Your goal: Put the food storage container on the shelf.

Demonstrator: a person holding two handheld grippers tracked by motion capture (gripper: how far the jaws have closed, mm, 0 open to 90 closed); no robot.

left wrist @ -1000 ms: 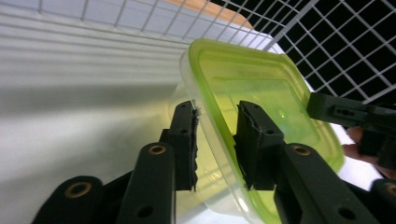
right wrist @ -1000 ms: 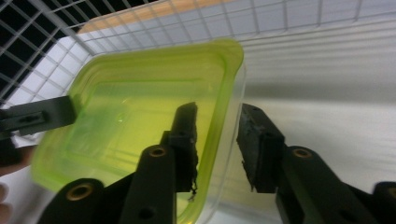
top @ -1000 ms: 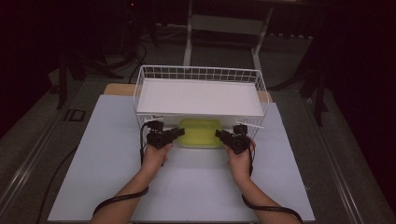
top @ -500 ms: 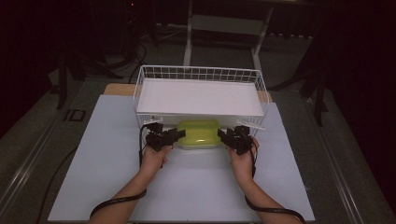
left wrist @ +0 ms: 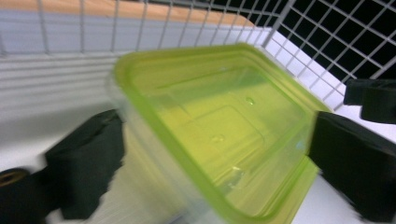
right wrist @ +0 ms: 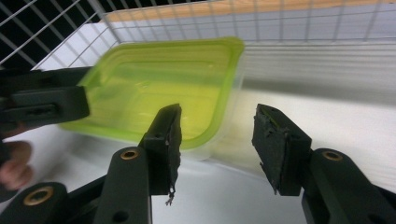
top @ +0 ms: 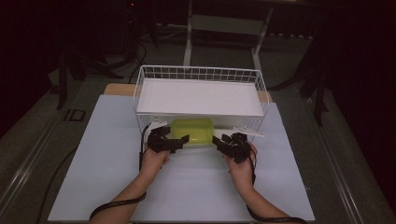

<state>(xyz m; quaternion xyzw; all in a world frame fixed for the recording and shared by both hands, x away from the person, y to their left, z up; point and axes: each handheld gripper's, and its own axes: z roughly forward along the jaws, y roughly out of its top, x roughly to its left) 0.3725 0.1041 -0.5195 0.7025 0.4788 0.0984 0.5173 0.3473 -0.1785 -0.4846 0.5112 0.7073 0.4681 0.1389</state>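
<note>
The lime-green lidded plastic box (top: 192, 132) sits under the white wire rack's (top: 201, 74) shelf, between both tongs; left gripper (left wrist: 219, 154) has just been opening wide around it, right gripper (right wrist: 217, 140) half-open, gripping nothing — release step; next, likely withdrawing both clear

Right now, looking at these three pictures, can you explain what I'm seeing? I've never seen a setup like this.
A person sits at a white table holding a black two-jaw gripper in each hand. The high view looks down from above; the other two come from cameras riding on each gripper. A white wire basket with a flat shelf stands on the table, and a yellow-green lidded container sits under that shelf. The left gripper has just been opening; its jaws stand wide around the container's end without pressing it. The right gripper has also just been opening, its jaws apart at the container's other end. Nothing is gripped.
</note>
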